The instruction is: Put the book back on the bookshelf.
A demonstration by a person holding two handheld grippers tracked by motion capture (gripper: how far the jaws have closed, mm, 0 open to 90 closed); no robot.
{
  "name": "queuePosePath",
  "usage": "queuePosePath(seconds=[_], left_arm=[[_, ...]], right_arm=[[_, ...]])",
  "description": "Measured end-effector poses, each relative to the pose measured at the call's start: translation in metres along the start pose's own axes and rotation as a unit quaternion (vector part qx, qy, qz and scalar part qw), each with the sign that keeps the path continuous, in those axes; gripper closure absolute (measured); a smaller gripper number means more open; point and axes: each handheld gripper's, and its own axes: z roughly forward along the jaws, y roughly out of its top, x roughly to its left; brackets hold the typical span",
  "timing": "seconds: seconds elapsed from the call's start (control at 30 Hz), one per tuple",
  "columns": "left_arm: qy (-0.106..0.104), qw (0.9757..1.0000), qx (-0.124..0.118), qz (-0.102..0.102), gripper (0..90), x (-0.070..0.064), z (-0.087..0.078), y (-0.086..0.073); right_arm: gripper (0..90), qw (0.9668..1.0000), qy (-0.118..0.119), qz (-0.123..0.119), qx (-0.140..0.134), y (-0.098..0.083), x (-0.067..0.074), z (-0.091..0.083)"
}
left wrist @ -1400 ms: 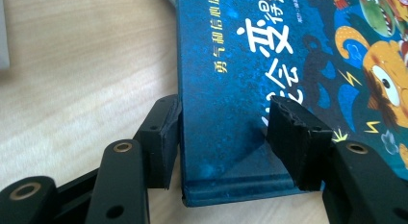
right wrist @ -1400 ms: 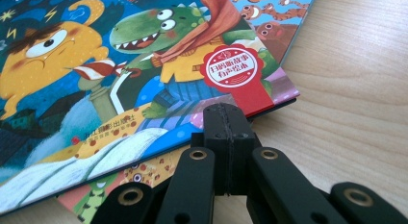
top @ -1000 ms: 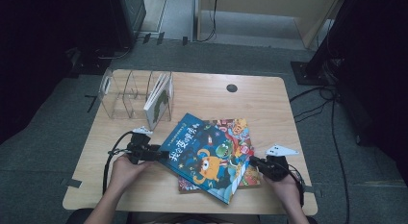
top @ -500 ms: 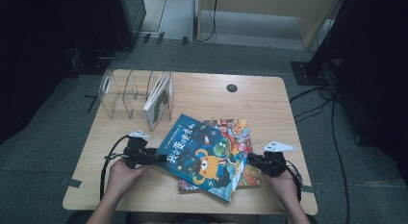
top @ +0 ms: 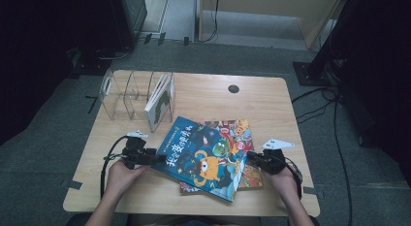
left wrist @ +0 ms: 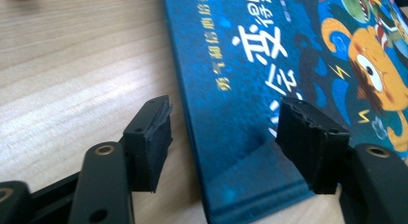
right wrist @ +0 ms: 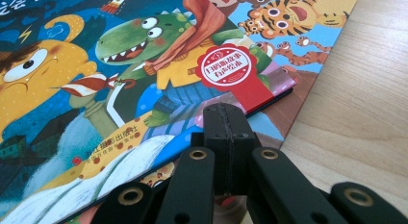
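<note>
Easing our left hand-held gripper (left wrist: 223,137) wider, we now have its jaws standing open on either side of the spine edge of the blue picture book (top: 206,158), one pad on the cover, the other out over the bare desk (top: 271,97), neither pressing. Since a second ago the book has barely shifted, so we judge this a release or a re-grip, not a lift. Our right hand-held gripper (right wrist: 226,132) is closed, its pads together at the book's opposite edge; whether they pinch the cover we cannot tell. The glossy hardcover, with an orange monster and a green crocodile, lies askew on a second book (top: 252,173), near the clear rack (top: 131,95).
</note>
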Motion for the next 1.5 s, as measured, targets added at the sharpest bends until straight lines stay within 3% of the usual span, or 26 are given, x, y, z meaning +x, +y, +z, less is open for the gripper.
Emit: queuePosePath(seconds=[0.4, 0.53, 0.7, 0.93, 1.07, 1.13, 1.17, 1.27, 1.5], left_arm=[[0.015, 0.9998, 0.009, 0.007, 33.3, 0.005, 0.008, 0.01], [0.012, 0.9998, 0.012, 0.008, 32.7, 0.005, 0.01, 0.013], [-0.007, 0.9998, 0.017, -0.004, 31.4, 0.009, 0.014, 0.016], [-0.016, 0.9997, 0.018, 0.008, 32.0, 0.004, 0.02, 0.019], [-0.027, 0.9993, 0.024, -0.001, 31.0, 0.004, 0.024, 0.022], [-0.033, 0.999, 0.029, 0.011, 27.3, 0.004, 0.026, 0.021], [-0.029, 0.999, 0.029, 0.021, 25.0, 0.002, 0.027, 0.02], [-0.022, 0.9991, 0.03, 0.02, 22.5, -0.001, 0.027, 0.02], [-0.02, 0.9993, 0.033, 0.002, 24.7, -0.002, 0.026, 0.02]], right_arm=[[90.0, 0.9999, 0.005, -0.013, 0.006, 0.007, -0.002, 0.008], [90.0, 0.9999, 0.007, -0.013, 0.007, 0.009, -0.002, 0.009], [90.0, 0.9999, 0.004, -0.011, 0.007, 0.008, -0.001, 0.009], [90.0, 0.9999, 0.004, -0.012, 0.008, 0.008, 0.0, 0.009], [90.0, 0.9999, 0.005, -0.014, 0.006, 0.007, 0.001, 0.008], [90.0, 0.9999, 0.006, -0.014, 0.007, 0.007, 0.001, 0.008], [90.0, 0.9999, 0.005, -0.013, 0.007, 0.006, 0.002, 0.008], [90.0, 0.9998, 0.003, -0.018, 0.005, 0.006, 0.002, 0.008], [90.0, 0.9997, 0.007, -0.021, 0.006, 0.006, 0.002, 0.007]])
